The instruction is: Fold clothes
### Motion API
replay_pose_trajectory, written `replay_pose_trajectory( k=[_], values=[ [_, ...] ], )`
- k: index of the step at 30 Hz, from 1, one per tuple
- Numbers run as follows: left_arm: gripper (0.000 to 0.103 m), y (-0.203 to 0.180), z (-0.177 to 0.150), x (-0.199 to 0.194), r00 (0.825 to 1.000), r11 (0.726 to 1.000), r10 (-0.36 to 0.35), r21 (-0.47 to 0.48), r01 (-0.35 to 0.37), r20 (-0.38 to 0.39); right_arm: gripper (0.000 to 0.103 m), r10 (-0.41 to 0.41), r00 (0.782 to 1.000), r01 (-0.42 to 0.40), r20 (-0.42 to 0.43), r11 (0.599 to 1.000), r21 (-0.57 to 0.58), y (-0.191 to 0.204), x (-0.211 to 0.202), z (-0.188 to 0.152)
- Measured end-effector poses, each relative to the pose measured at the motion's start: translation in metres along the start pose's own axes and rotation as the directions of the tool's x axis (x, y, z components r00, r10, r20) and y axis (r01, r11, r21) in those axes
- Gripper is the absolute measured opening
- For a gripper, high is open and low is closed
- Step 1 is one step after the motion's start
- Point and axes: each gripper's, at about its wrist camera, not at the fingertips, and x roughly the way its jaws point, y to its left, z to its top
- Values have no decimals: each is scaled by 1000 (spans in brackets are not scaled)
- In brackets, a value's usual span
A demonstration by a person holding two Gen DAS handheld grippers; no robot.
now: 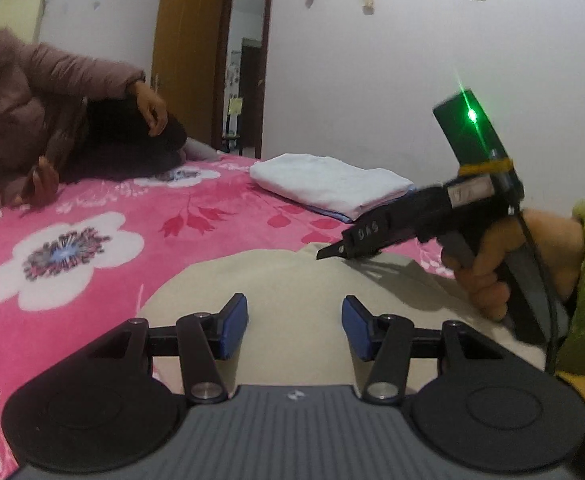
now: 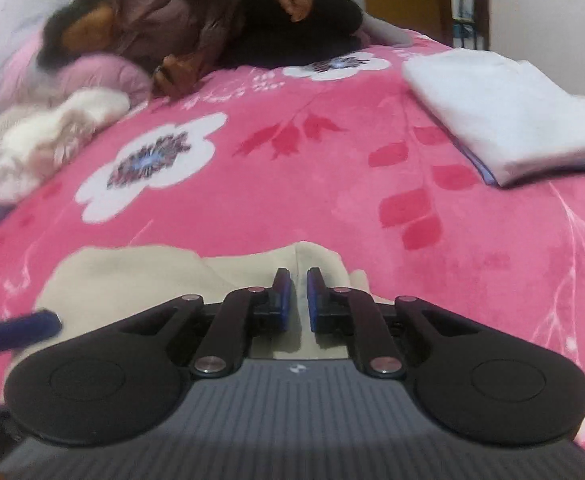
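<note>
The pink floral bed (image 2: pixel 252 200) carries a folded white stack (image 2: pixel 512 120) at the far right. Nearer, the beige garment (image 1: pixel 292 280) lies flat under both tools. Left tool (image 1: pixel 294 326) hangs spread apart above it; right tool (image 2: pixel 299 300) sits nearly together at a raised fold, cloth between the pads unclear. Judging here: pinch one layer only, keep edges level.

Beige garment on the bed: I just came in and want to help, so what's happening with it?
A person is folding clothes with a handheld gripper in each hand. The beige garment lies on the pink blanket. The right gripper is nearly shut at its far edge; whether it pinches cloth is unclear. The left gripper is open above it. A white folded stack sits farther back. Another person lies across the bed.
</note>
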Motion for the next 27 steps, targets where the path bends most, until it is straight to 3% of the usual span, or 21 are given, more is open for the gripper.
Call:
replay_pose_trajectory(
  k=[8, 10, 12, 14, 16, 19, 27],
  values=[
    [55, -5, -7, 2, 1000, 999, 4, 36, -5, 25, 7, 45, 998, -44, 43, 999, -22, 13, -12, 17],
    [55, -10, -9, 1, 1000, 998, 6, 64, -8, 27, 2, 14, 1000, -14, 3, 1000, -22, 10, 6, 19],
    [55, -11, -11, 1, 1000, 997, 4, 74, -6, 30, 0, 12, 999, -10, -39, 998, 60, -8, 25, 14],
    [56, -11, -11, 1, 999, 997, 0, 78, -3, 32, 0, 37, 999, -33, -20, 986, 164, -25, 24, 12],
    [56, -11, -12, 0, 999, 997, -3, 81, 0, 34, 0, -31, 1000, 30, 0, 979, 201, -31, 18, 9],
    [56, -10, -11, -1, 999, 997, -5, 83, 2, 32, 1, -37, 999, 33, 10, 961, 276, -47, 8, 3],
    [57, -2, 0, -7, 999, 998, -34, 49, 33, 13, 3, -27, 987, -3, 160, 983, 183, -30, -93, -5]
  ],
)
